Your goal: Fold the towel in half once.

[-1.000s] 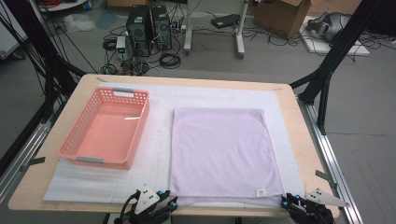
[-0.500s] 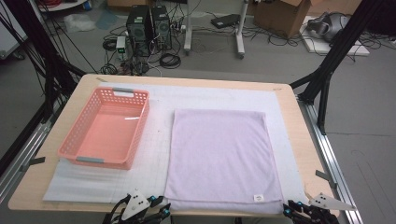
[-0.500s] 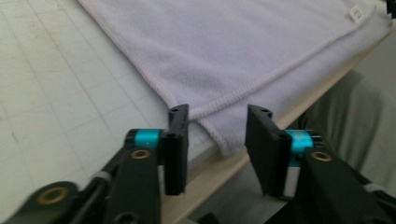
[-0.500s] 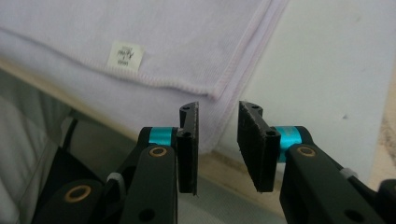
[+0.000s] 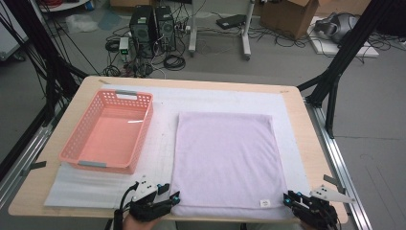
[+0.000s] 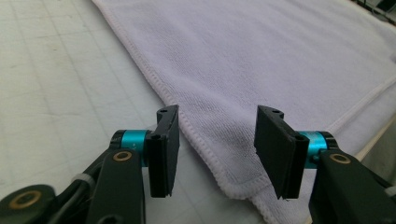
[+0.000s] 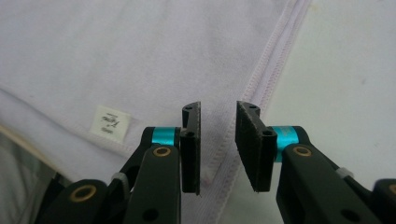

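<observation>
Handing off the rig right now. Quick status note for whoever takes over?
Left gripper: jaws have just been opening, now apart over the towel's near left corner, not pinching it.
Right gripper: jaws have just opened a little, now astride the near right hem by the small white tag, no grip.
Towel lies flat and unfolded on the white mat, beside the pink basket, which holds nothing.
Done: the grippers are lined up at the near corners.
Left: probably pinch both corners, fold, maybe put it in the basket.
</observation>
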The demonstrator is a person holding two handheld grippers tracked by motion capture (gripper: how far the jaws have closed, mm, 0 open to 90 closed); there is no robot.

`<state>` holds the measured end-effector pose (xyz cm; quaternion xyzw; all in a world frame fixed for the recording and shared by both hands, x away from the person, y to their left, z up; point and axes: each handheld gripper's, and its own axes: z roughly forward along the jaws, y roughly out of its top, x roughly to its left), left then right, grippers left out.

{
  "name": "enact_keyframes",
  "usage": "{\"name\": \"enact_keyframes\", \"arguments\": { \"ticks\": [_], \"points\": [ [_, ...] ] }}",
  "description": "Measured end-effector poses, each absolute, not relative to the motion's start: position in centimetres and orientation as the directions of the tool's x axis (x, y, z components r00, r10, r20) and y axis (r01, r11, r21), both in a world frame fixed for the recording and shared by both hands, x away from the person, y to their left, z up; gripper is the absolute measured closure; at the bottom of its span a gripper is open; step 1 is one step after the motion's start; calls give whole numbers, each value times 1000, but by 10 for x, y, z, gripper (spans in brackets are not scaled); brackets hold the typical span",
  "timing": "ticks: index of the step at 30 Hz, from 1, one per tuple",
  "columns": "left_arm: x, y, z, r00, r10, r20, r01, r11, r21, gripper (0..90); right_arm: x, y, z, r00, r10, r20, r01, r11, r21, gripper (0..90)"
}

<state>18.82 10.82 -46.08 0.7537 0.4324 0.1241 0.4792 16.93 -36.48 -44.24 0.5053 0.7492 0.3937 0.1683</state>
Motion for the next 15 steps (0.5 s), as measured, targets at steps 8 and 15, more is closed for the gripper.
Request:
{"name": "enact_keyframes", "arguments": {
  "ticks": [8,15],
  "points": [
    [182,107,-458,587,794,-160,494,-194,848,845,175,-360,-446,-470,877,99,618,246,747,867],
    [174,111,-455,607,779,-159,461,-182,869,839,167,-368,-441,-455,881,128,617,208,759,869]
  ]
}}
